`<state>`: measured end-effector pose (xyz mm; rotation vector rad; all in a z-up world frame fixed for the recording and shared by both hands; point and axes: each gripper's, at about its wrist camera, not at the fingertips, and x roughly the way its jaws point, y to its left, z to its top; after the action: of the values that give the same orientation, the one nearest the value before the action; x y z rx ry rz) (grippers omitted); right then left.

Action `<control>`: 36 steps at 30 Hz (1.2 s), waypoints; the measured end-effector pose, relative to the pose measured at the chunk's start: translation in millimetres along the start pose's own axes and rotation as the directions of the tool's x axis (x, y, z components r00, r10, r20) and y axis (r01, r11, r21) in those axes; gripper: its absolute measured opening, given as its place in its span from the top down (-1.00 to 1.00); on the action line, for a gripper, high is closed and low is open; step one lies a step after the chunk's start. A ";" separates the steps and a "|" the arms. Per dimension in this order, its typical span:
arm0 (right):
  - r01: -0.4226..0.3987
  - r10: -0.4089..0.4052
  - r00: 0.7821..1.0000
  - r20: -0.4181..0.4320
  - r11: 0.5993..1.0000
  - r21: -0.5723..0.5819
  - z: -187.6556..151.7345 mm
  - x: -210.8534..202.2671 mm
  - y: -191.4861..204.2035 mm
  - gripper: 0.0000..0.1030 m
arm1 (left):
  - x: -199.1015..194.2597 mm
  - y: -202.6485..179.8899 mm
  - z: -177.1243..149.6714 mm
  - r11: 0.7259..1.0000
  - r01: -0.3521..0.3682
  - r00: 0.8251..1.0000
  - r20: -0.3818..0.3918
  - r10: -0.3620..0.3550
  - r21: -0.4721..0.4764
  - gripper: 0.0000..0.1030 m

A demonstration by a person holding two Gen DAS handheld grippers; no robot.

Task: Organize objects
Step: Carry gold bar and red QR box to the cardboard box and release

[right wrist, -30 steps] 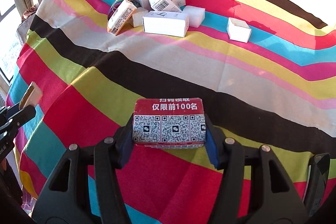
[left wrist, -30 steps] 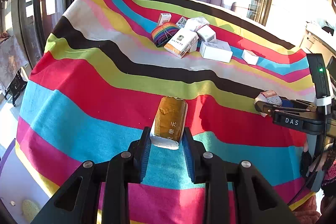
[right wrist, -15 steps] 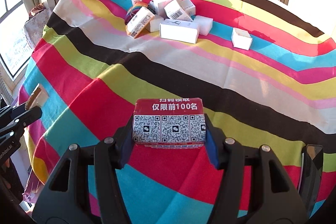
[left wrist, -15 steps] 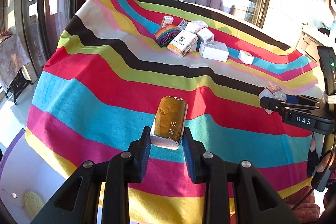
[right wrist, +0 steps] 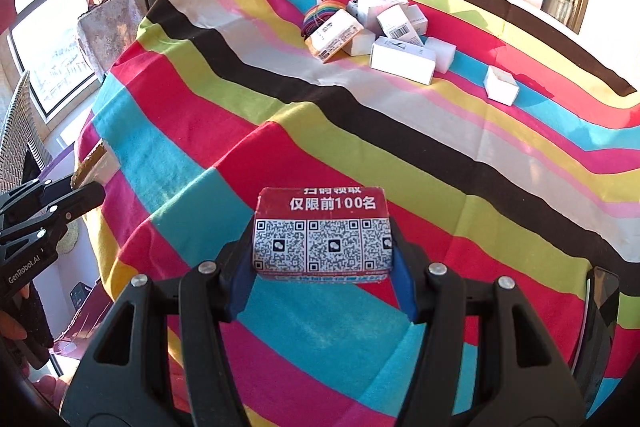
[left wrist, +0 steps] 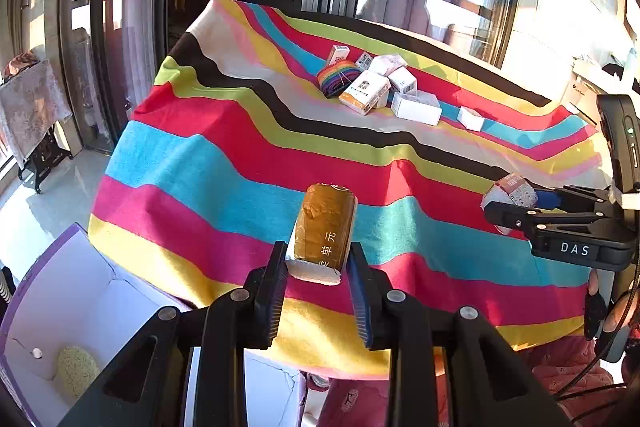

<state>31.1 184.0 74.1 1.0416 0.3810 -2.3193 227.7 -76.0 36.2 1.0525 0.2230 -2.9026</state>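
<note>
Packets are riding clamped: left gripper (left wrist: 318, 267) pinching the brown packet (left wrist: 326, 227), right gripper (right wrist: 322, 267) half-wide on the QR packet (right wrist: 323, 229); overshooting the box (left wrist: 80, 307) at seven o'clock is risking a drop.

The table (right wrist: 460, 155) was covered edge to edge by a loud striped cloth (left wrist: 224, 163) with bands of red, cyan, yellow-green, black, white and pink, hanging over the near side. Everything on it was bunched up at the far end: a pile of little white boxes (right wrist: 386, 13), an orange-and-white pack (right wrist: 334, 35) leaning on a rainbow-coloured bundle (right wrist: 318, 15), and a longer white box (right wrist: 402, 61) lying flat in front of them. One small white box (right wrist: 500, 85) sat apart to the right. The near half of the cloth was bare stripes.
</note>
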 end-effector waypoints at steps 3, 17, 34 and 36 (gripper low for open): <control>-0.015 0.015 1.000 0.000 1.000 -0.025 0.8 -3.9 12.5 -0.20 | -8.4 10.7 -4.9 1.000 -0.009 1.000 0.007 0.010 -0.024 0.40; -0.130 0.132 0.991 -0.007 0.962 -0.241 3.8 -22.7 102.7 -0.20 | -46.5 83.3 -36.1 0.979 -0.112 0.993 0.005 0.115 -0.170 0.40; -0.339 0.322 0.936 -0.141 0.725 -0.600 -24.2 -26.3 241.6 -0.20 | -63.6 170.6 -78.6 0.895 -0.314 0.949 -0.118 0.292 -0.316 0.40; -0.334 0.316 0.937 -0.146 0.695 -0.637 -27.1 -24.4 255.5 -0.20 | -63.1 180.3 -80.4 0.880 -0.337 0.941 -0.136 0.309 -0.335 0.40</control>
<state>213.1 1.1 67.8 0.7019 0.8711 -1.6428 343.7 -242.5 -5.9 1.0254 0.5005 -2.4066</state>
